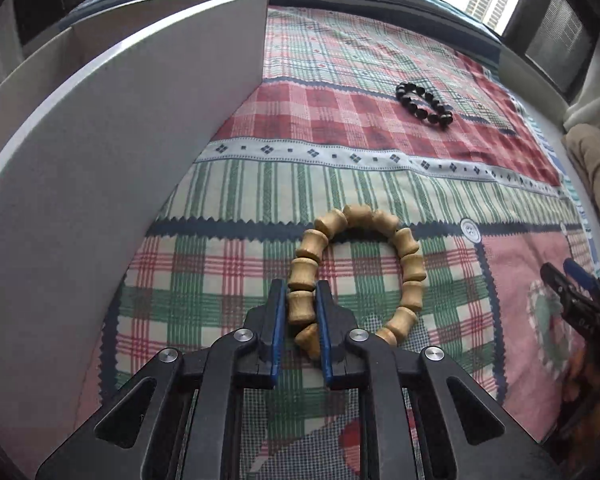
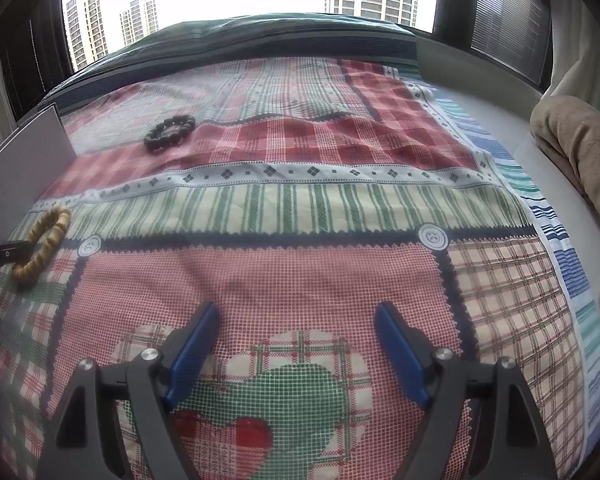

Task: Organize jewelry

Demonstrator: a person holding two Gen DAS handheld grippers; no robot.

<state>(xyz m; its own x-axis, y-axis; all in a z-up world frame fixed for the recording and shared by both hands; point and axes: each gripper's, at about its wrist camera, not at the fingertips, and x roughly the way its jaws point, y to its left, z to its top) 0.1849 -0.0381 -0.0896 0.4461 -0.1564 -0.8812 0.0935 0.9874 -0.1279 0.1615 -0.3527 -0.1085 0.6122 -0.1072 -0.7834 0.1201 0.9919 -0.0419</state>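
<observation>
Left wrist view shows my left gripper [image 1: 302,304] pinching one side of the wooden bracelet [image 1: 360,272], pads against a bead, the rest of the loop lying on the patchwork cloth [image 1: 380,184]. I want to lift straight up and slowly, so the beads don't slip, then carry it to the white box [image 1: 120,140] just beside. Whether the elastic is caught too, I can't quite tell. My right gripper [image 2: 296,348] hangs spread and empty. The dark bracelet [image 1: 424,104] waits further off.
</observation>
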